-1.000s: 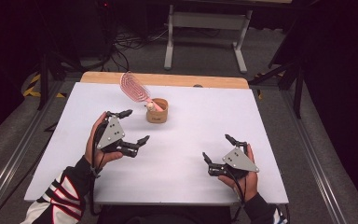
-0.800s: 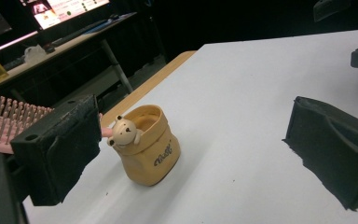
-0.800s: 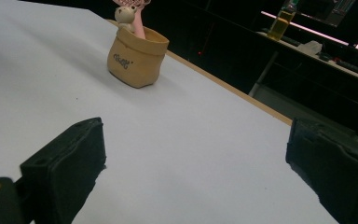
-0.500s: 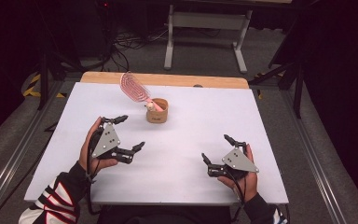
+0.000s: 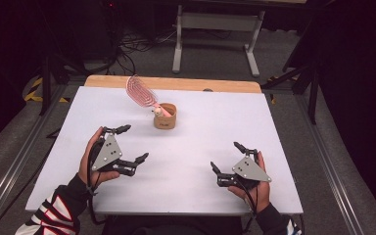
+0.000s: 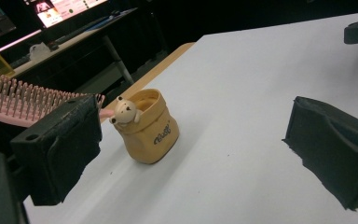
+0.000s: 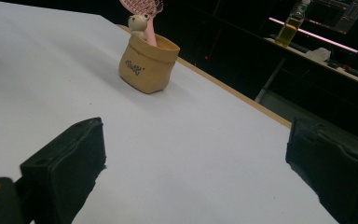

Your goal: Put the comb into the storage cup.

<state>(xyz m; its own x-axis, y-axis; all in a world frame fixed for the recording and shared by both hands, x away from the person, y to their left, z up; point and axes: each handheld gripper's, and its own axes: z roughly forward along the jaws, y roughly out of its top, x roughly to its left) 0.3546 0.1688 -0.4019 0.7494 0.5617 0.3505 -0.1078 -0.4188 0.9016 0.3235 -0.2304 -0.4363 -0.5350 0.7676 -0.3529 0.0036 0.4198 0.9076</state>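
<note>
White table (image 5: pixel 186 147): bare sheet over most of its top, a wooden strip along the far edge. Near edge cut off by the frame bottom in the high view. Beyond it, a dark floor with a grey metal stand (image 5: pixel 215 34) and loose cables, hard to make out.

Left gripper (image 5: pixel 129 144): over the near left part of the table, held in the person's left hand (image 5: pixel 90 161), striped sleeve cut off at the frame corner. Jaws spread wide, nothing between them. Left gripper view confirms: both black pads well apart, bare table in the gap, holder beyond it.

Right gripper (image 5: pixel 227 157): near right part of the table, jaws likewise spread and empty. Right gripper view: bare table between the pads.

Tan holder (image 5: pixel 165 116): stands upright toward the far middle of the table, well apart from both grippers, nearer the left one. Printed lettering on its side, too small to read. Small bear figure (image 6: pixel 123 111) on its rim, plain in both gripper views, a mere speck from above.

Pink hairbrush (image 5: pixel 141 90): handle down in the holder, head leaning up and out to the far left. Left gripper view: bristles seen side-on, handle hidden behind the near pad. Right gripper view: head cut off by the top edge; a bottle of yellow liquid (image 7: pixel 291 25) on a dark bench behind.
</note>
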